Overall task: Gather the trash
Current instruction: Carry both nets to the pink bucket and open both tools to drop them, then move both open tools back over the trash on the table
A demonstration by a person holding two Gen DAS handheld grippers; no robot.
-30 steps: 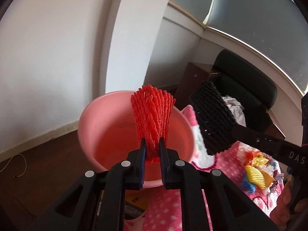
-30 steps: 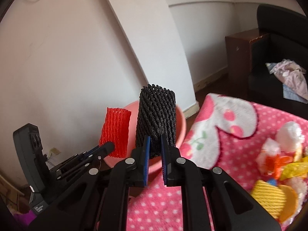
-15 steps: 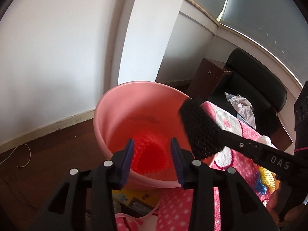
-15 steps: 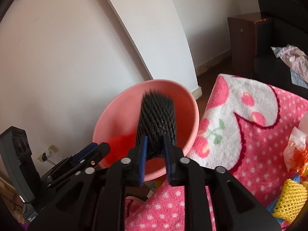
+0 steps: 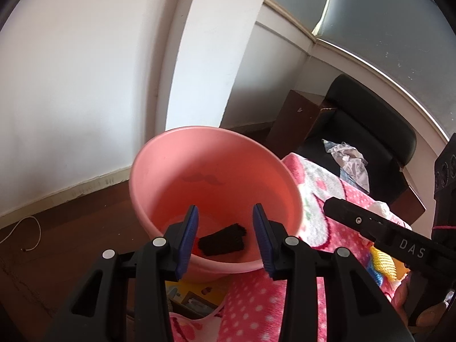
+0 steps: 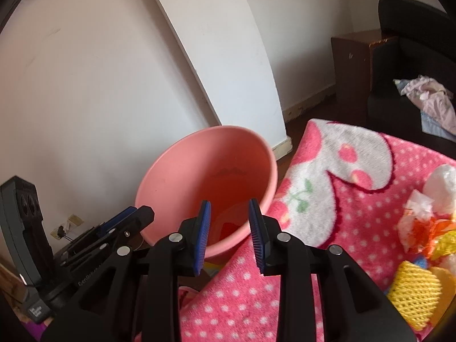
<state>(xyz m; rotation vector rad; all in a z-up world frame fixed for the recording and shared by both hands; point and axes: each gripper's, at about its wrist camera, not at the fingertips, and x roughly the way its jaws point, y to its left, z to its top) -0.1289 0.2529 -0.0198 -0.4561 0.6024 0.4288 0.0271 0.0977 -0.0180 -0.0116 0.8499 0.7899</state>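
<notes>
Left gripper [image 5: 225, 229]: jaws apart, nothing between the pads, poised over the near rim of the pink basin [image 5: 159, 154].
Right gripper [image 6: 229, 225]: jaws have just been opening; parted, nothing held, above the basin's near rim, just beside the blanket edge.
Black foam net [image 5: 223, 240]: lies on the basin floor.
Red foam net [image 6: 228, 228]: on the basin floor beside the black one, mostly hidden by a pad in the left view.
Basin: on dark floor near the white wall; its right rim touches the pink dotted blanket [image 6: 356, 222].
Remaining trash: yellow foam net [image 6: 414, 290] and crumpled wrappers [image 6: 421, 219], at the blanket's far right, well apart from the basin.
</notes>
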